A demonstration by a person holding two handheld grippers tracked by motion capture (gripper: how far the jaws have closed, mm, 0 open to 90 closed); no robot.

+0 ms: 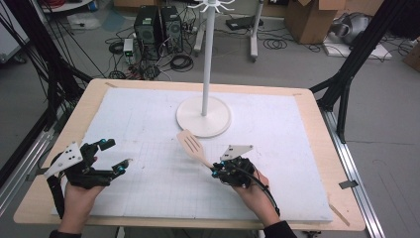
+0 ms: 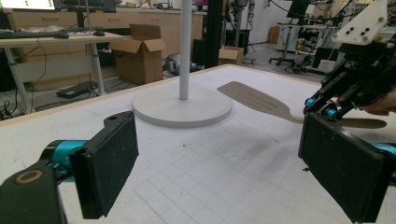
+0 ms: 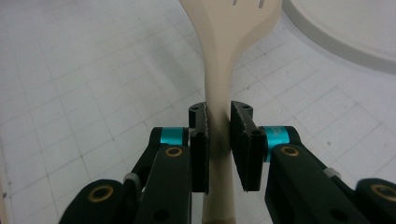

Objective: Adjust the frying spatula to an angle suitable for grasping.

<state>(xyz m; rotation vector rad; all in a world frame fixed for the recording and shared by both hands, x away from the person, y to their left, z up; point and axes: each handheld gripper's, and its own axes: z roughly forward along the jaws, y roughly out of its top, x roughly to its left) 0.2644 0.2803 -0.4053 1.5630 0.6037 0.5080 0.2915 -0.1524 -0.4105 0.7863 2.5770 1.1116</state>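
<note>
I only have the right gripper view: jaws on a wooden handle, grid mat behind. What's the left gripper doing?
Observer: The left gripper sits open and holds nothing, over the mat's left side.
Operator: What's that round white edge at my top right?
Observer: It's the disc base of a tall white stand; a pole rises from its centre.
Operator: Is the spatula head on the mat?
Observer: No. In the left gripper view the spatula is off the mat, its slotted blade pointing toward the stand, held by the right gripper.
</note>
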